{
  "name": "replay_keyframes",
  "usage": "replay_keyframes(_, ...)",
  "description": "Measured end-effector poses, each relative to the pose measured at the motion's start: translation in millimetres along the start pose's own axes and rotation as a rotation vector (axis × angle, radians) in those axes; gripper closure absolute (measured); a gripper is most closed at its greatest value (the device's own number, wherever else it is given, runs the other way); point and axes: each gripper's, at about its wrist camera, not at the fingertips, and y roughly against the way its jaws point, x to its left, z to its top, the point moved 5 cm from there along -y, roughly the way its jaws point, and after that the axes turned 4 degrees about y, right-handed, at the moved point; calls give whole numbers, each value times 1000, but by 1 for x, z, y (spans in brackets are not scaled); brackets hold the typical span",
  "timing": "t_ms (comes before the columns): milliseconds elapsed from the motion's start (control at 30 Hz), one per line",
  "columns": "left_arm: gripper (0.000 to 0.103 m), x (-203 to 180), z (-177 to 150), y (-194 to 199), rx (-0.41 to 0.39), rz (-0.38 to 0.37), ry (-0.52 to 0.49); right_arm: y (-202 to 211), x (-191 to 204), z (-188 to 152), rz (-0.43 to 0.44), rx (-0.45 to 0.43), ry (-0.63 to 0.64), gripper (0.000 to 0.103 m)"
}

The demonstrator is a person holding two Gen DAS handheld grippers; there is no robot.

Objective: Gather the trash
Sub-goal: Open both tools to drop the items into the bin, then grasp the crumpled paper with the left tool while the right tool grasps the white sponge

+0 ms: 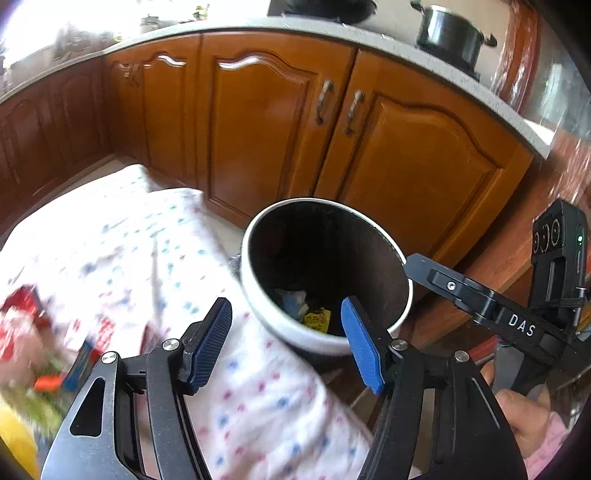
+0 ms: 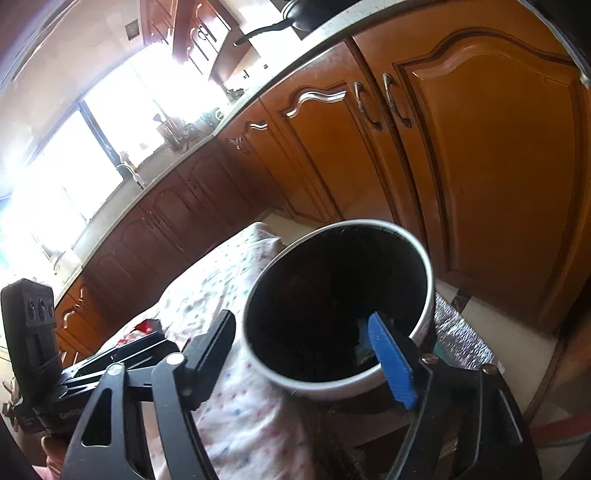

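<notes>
A white round bin (image 1: 255, 295) with a dark inside stands beside a table draped in a dotted white cloth (image 1: 155, 251). Trash lies at its bottom, with a yellow scrap (image 1: 317, 320) and bluish paper. My left gripper (image 1: 288, 339) is open and empty, just above the bin's near rim. My right gripper (image 2: 306, 354) is open and empty too, with its right finger over the bin's mouth (image 2: 332, 384). The right gripper's finger also shows in the left wrist view (image 1: 476, 299). Blurred colourful wrappers (image 1: 33, 332) lie on the cloth at the left.
Brown wooden cupboard doors (image 1: 266, 122) stand close behind the bin under a pale worktop. A black pot (image 1: 450, 33) sits on the worktop. A silvery mat (image 2: 458, 336) lies on the floor by the bin. A bright window (image 2: 74, 155) is at the left.
</notes>
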Motion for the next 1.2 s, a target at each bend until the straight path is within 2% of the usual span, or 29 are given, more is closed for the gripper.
replay_keyframes(167,35,26,-20,34,-61,18,45,12,23,-21,20,-28,-1,19)
replay_keyframes(500,34,83,-62,90,-143,105,118,19,75,-58,83,-20,48,18)
replay_keyframes(833,34,138,-102,127,-176,165,205,2,127,-85,166,43,145,18)
replay_keyframes(1200,34,174,-127,131,-147,214,255,-34,179,-114,226,139,301,18)
